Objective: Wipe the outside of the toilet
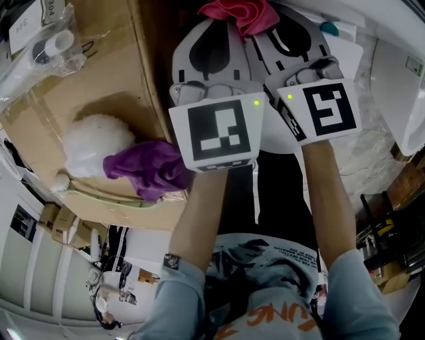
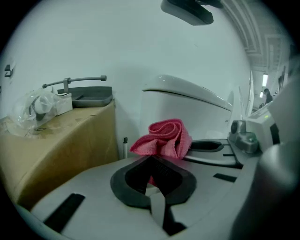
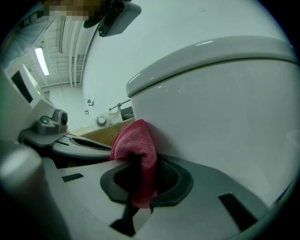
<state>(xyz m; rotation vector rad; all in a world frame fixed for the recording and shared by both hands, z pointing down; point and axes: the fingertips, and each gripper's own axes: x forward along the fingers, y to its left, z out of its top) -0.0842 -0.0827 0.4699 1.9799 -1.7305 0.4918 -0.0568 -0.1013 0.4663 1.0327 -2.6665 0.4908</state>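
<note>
A pink cloth (image 1: 242,14) is bunched at the top of the head view, held between both grippers. My left gripper (image 1: 226,25) is shut on its left part, and the cloth (image 2: 164,139) sticks up past the jaw tips of that gripper (image 2: 154,169). My right gripper (image 1: 277,25) is shut on the other part; there the cloth (image 3: 137,150) hangs through that gripper's (image 3: 140,182) jaws and presses against the white toilet (image 3: 225,117). The toilet (image 2: 187,101) rises just behind the cloth in the left gripper view.
A cardboard box (image 1: 86,73) stands to the left, close beside the left gripper. On it lie a purple cloth (image 1: 149,169), a white fluffy duster (image 1: 96,143) and a clear plastic bag (image 1: 46,40) of parts. White porcelain (image 1: 402,93) fills the right side.
</note>
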